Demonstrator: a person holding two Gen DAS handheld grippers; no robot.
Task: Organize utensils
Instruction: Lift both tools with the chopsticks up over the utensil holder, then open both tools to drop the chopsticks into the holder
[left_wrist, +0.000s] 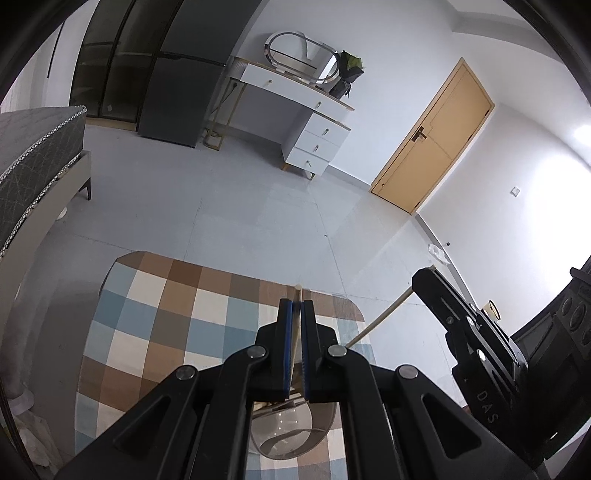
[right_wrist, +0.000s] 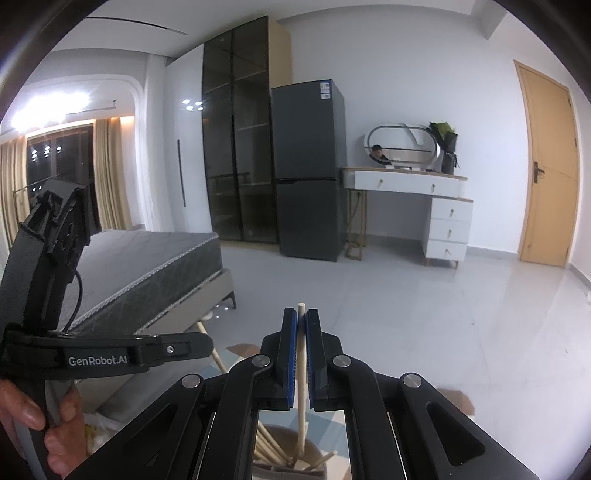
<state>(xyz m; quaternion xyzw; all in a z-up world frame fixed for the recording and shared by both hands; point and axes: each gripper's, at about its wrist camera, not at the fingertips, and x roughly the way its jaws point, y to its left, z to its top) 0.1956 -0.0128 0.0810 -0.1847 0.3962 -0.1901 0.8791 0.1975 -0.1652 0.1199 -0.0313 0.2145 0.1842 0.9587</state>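
My left gripper (left_wrist: 297, 306) is shut on a pale wooden chopstick (left_wrist: 295, 343) that stands steeply between its blue pads. Right below it a smoky translucent cup (left_wrist: 291, 435) stands on the checkered tablecloth (left_wrist: 155, 332). My right gripper (right_wrist: 301, 315) is shut on a second chopstick (right_wrist: 302, 387), whose lower end reaches down into the cup (right_wrist: 325, 452) among several other chopsticks (right_wrist: 269, 448). In the left wrist view the right gripper (left_wrist: 424, 275) shows at the right with its chopstick (left_wrist: 380, 321) slanting towards the cup. In the right wrist view the left gripper (right_wrist: 207, 345) comes in from the left, held by a hand (right_wrist: 22, 413).
The cup's table has rounded corners and ends just beyond the cup, with grey tiled floor (left_wrist: 258, 214) past it. A bed (right_wrist: 147, 266) is to the left. A dark fridge (right_wrist: 310, 166), a white dressing table (right_wrist: 424, 199) and a wooden door (right_wrist: 546, 166) line the far wall.
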